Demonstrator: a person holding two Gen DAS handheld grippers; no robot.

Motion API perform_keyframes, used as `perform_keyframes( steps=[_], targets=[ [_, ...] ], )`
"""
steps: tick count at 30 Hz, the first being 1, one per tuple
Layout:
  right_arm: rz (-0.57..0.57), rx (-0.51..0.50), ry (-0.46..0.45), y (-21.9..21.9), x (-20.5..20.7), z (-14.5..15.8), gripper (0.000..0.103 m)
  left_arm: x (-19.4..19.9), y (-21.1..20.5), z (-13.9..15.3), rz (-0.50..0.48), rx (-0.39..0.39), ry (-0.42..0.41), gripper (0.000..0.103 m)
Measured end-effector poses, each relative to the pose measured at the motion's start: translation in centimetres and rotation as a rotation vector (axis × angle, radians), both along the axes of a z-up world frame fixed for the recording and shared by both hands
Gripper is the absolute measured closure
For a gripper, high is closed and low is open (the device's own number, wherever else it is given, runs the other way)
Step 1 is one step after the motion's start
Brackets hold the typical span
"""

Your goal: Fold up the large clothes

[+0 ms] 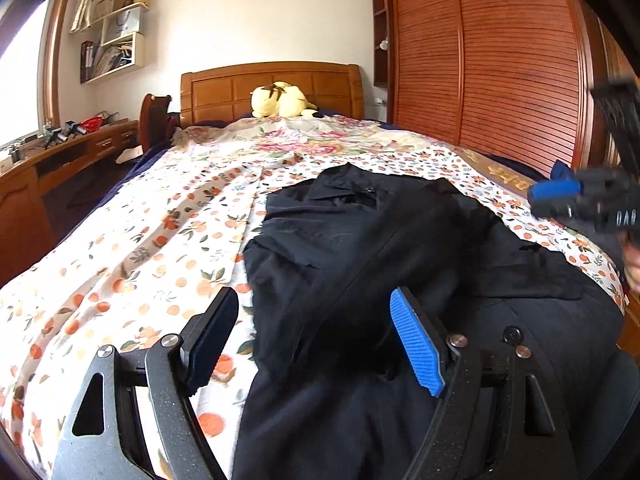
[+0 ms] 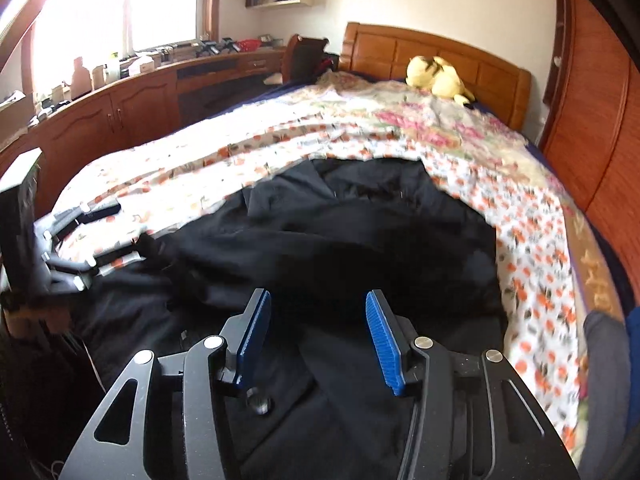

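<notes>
Garment: we see a black garment [image 1: 360, 240] spread on the bed's fruit-print sheet [image 1: 140, 248], on the side nearer the wardrobe [image 1: 500, 60].
Axis: its length runs from us toward the headboard [image 1: 272, 88], collar end at the far side; a front seam follows that line.
Left gripper: our left gripper [image 1: 314, 332] has its jaws set wide, one pad over the sheet, the other over the dark cloth; we see nothing clamped.
Right gripper: our right gripper [image 2: 318, 336] stands partly open above the garment, with cloth below the pads but not pinched.
Containers: wall shelves [image 1: 116, 40] hold books and a white bag.
Writing: pale letters on the right gripper's body are too blurred for us to read.
Beyond: a yellow plush toy [image 1: 280, 100] lies at the headboard.
</notes>
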State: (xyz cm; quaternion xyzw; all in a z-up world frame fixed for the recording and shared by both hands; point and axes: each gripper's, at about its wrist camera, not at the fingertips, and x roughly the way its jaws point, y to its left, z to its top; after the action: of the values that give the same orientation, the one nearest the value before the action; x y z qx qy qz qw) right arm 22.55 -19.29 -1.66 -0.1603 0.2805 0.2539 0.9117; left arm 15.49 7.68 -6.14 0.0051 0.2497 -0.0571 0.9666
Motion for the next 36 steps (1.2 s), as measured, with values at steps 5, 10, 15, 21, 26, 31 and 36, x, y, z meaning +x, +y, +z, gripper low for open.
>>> perform_keyframes(
  steps=[5,10,15,21,26,31,36],
  targets=[
    [-0.058,0.003,0.055,-1.3,0.6,-2.7,0.052,-0.5,1.4,-0.6,0.025,-0.016,0.021,0.024],
    [-0.128,-0.006,0.08,-2.0,1.4,-4.9,0.052,-0.4,2.0,-1.2,0.027,-0.026,0.052,0.024],
    [-0.18,0.003,0.106,-2.1,2.1,-7.2,0.052,-0.5,1.6,-1.8,-0.016,-0.049,0.075,0.024],
    [-0.201,0.036,0.122,-1.9,3.3,-8.6,0.05,-0.3,0.4,-2.5,-0.054,-0.023,0.107,0.034],
    [-0.196,0.029,0.102,-1.0,3.7,-8.8,0.048,0.2,0.0,-3.4,-0.061,-0.003,0.158,0.075],
    [-0.191,0.049,0.103,-1.3,4.1,-9.3,0.047,-0.1,-0.3,-3.5,-0.06,0.027,0.156,0.097],
    [-0.189,0.058,0.095,-2.1,3.2,-9.7,0.047,-1.5,-0.5,-2.2,-0.064,0.014,0.105,0.099]
  ],
)
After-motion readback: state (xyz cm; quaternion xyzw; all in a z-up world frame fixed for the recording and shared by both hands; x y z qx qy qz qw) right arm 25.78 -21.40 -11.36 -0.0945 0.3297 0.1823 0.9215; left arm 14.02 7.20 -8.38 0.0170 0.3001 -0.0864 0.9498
